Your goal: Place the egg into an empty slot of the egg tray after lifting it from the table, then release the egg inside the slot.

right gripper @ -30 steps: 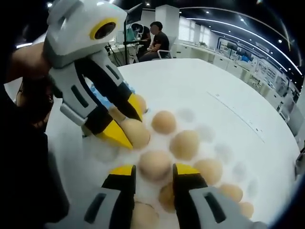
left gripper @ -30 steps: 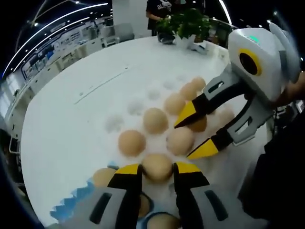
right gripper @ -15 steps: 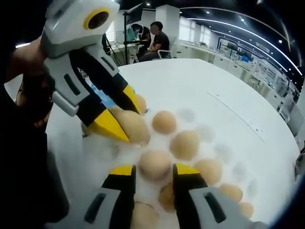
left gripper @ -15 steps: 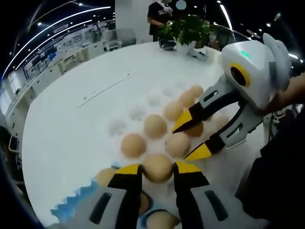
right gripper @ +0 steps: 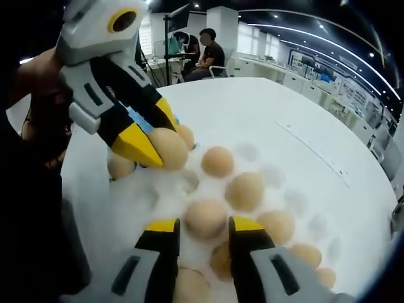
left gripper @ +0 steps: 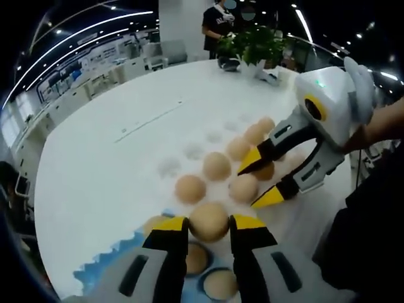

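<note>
The left gripper (left gripper: 208, 222) clamps an egg (left gripper: 209, 221) between its yellow tips above the white egg tray (right gripper: 297, 202), clear of the slots, while the right gripper (right gripper: 203, 226) hovers parted over another egg (right gripper: 205, 218) seated in the tray.
</note>
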Demonstrator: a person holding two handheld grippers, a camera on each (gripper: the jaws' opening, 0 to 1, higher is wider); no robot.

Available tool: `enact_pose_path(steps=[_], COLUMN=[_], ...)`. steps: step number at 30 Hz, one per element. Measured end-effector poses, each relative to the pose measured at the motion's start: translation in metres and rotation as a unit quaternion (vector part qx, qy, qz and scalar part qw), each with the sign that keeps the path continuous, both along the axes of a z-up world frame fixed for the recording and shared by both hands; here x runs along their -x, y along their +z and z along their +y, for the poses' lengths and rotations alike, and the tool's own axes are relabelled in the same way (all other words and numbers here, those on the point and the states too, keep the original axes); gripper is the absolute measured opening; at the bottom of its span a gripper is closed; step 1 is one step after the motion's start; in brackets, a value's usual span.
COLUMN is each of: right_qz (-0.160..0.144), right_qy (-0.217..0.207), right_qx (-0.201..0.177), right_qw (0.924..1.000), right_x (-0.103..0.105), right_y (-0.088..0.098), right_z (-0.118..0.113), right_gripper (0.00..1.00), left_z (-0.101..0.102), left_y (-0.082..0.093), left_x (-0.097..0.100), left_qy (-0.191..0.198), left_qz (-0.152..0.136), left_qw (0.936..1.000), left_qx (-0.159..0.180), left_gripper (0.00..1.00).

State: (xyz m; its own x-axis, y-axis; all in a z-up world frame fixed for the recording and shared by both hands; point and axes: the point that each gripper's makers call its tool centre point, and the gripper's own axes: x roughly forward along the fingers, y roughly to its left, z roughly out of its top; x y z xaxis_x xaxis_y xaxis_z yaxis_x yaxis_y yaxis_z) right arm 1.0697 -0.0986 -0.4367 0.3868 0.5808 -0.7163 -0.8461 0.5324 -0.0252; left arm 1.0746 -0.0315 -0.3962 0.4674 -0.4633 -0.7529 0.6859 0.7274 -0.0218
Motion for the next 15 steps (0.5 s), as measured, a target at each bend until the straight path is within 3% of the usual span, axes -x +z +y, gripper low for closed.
enact_pose_path(steps=[15], right_qz=[-0.001], right_qy=[0.000], right_qx=[-0.001], right_qw=[1.0000], right_x=[0.000], right_y=[0.000], right_z=[0.000], right_gripper=[0.32], left_z=[0.026], left_y=[0.002], left_x=[-0.001], left_qy=[0.020], left_qz=[-0.005], left_qw=[0.9998], left_qx=[-0.005], left_gripper=[0.26])
